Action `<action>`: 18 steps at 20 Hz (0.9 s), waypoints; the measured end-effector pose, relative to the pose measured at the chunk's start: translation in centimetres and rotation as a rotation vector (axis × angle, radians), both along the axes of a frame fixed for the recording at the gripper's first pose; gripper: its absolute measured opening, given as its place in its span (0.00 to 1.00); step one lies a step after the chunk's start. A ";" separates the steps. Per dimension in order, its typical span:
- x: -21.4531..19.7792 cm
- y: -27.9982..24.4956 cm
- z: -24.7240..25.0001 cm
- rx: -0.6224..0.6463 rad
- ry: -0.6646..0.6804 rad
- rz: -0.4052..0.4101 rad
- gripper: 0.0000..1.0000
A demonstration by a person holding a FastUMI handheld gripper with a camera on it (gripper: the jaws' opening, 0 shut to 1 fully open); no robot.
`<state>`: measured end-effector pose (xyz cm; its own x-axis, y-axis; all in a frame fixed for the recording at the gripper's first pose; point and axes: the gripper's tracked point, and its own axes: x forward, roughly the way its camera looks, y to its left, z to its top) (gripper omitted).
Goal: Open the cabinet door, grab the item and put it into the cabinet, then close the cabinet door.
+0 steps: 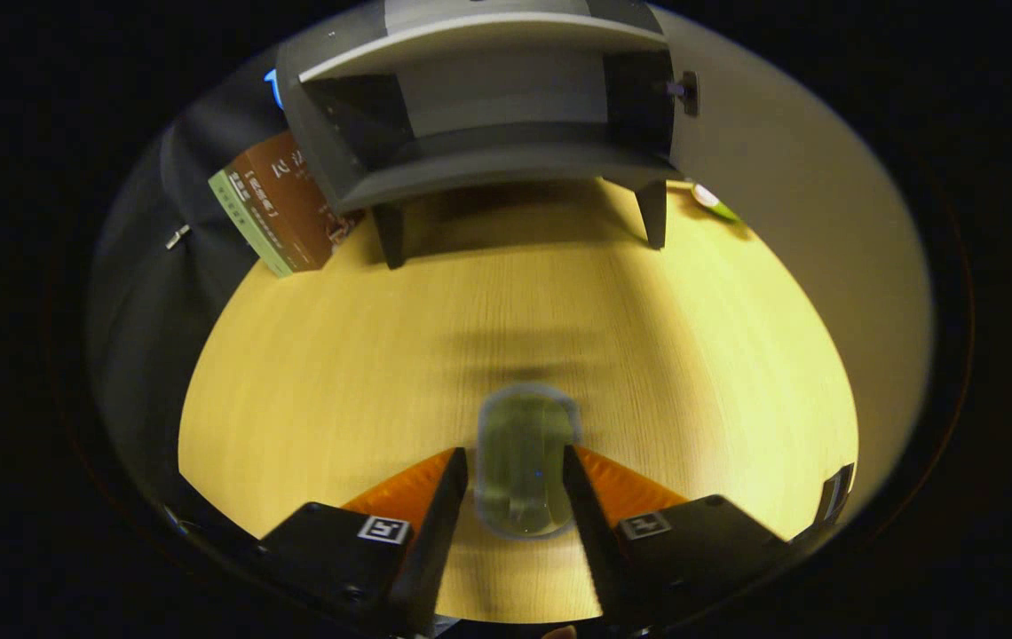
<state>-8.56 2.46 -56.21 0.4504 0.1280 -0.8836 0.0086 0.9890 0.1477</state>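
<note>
Wooden table point(293, 373); cabinet point(479, 133), book point(280, 213)

The clear cup point(525, 461) between the fingers point(448, 497) is blurred; contact with it is unclear.

A glass jar point(525, 461) sits between the tongs point(515, 484) on the counter point(311, 373). Beyond stands the open cabinet point(488, 133), a book point(280, 213) leaning to its left.

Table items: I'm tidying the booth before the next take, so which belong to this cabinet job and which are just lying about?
Job:
- cabinet, door open
- clear glass, held in the gripper

Lying about:
- brown book beside the cabinet
- small green object behind the cabinet's leg
</note>
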 end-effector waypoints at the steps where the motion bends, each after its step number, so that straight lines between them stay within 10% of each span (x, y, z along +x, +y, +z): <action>1: -0.3 -0.4 -0.8 -0.026 0.014 0.011 0.61; 4: 0.6 -1.4 -0.8 -0.069 -0.033 -0.006 0.20; 10: 1.5 -2.3 2.9 -0.057 -0.067 -0.018 0.17; 18: 4.2 -1.1 19.8 0.048 -0.290 0.007 0.17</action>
<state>-4.38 1.40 -36.45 0.6822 0.1711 -0.7108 -0.0479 0.9806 0.1900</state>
